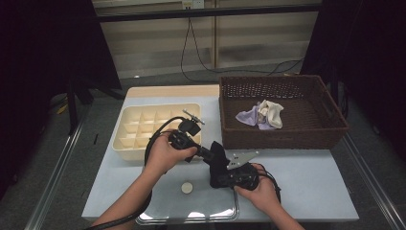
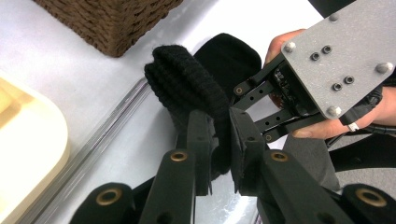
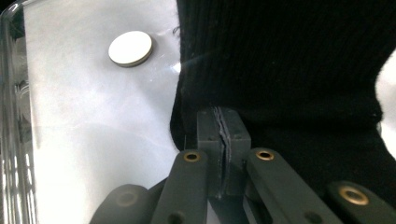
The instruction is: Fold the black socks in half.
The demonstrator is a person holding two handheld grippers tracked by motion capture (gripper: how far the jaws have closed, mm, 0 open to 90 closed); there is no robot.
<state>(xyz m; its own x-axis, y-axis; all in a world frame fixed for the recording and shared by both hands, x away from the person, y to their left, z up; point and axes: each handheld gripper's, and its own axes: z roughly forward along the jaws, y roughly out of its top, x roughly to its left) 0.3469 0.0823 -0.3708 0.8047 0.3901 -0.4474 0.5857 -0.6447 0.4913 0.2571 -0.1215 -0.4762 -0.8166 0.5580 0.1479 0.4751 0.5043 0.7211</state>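
Sock black, ribbed knit, bunched, folded over.

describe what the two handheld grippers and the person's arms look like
Both grippers are black. The left gripper has matte black jaws on link arms with brass-coloured pivot rings, and a thick black cable loops from its body. The right gripper carries a grey three-cornered plate studded with small screws. The forearms are bare, with no sleeves in sight. A ring sits on a finger of the right hand.

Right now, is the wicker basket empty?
No: the wicker basket holds pale bundled cloths in the high view.
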